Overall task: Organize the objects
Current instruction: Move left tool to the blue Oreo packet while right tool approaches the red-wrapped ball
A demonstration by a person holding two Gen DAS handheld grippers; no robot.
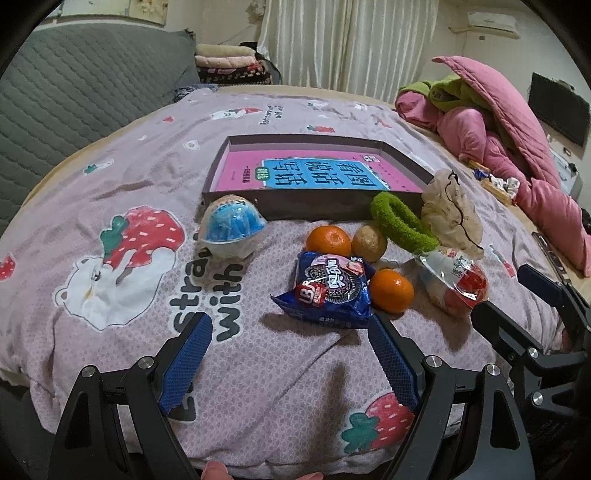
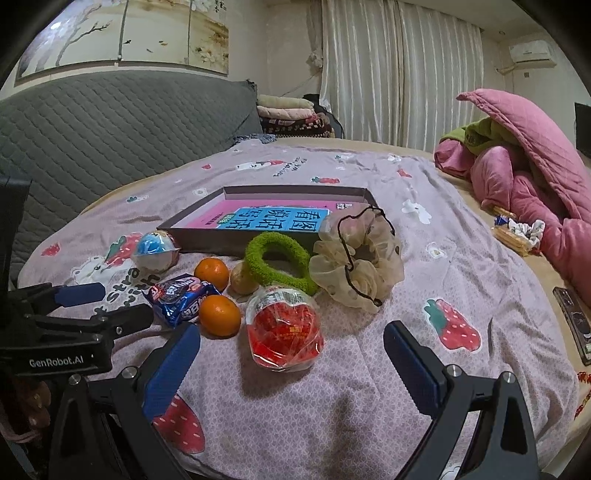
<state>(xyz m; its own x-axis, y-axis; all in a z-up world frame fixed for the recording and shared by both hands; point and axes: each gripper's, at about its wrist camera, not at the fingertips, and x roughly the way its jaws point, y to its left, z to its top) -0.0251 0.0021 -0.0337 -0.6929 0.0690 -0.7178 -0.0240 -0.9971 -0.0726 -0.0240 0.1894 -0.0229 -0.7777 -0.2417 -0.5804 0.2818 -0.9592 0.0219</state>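
Left gripper (image 1: 290,341): blue-padded jaws spread wide with nothing between them, held low over the bedspread (image 1: 122,173) just short of the blue cookie packet (image 1: 327,291); seen from the side at the left edge of the right wrist view.
Right gripper (image 2: 291,350): jaws spread wide, nothing clamped; the red wrapped snack (image 2: 282,332) lies just ahead of the gap, untouched.
Shallow box (image 1: 295,208): set flat on the bedspread behind the cluster, open at the top.
Box contents: one pink and blue book (image 1: 317,171) lying flat; nothing else is seen inside.
Loose items in front of the box: blue domed cup (image 1: 231,229) at the left, two oranges (image 1: 328,240) (image 1: 391,290), a brownish round fruit (image 1: 369,242), green fuzzy ring (image 1: 400,219), beige scrunchie (image 1: 452,218).
Contacts: the packet lies between the oranges and touches both; the green ring leans against the box's front wall.
Left view only: fingertips (image 1: 216,470) at the bottom edge; a dark screen (image 1: 557,107) on the far right wall.
Right view only: a wall painting (image 2: 122,33) above the grey quilted headboard (image 2: 110,125); a dark flat device (image 2: 576,321) at the right bed edge.
Both views: pink quilt heap (image 1: 517,147) at the far right, folded blankets (image 1: 229,62) by the curtain.
Hard to make out: small clutter (image 2: 517,232) beside the quilt heap; the kind of brownish fruit cannot be told.
Cut off: the book's near edge, hidden behind the box's front wall.
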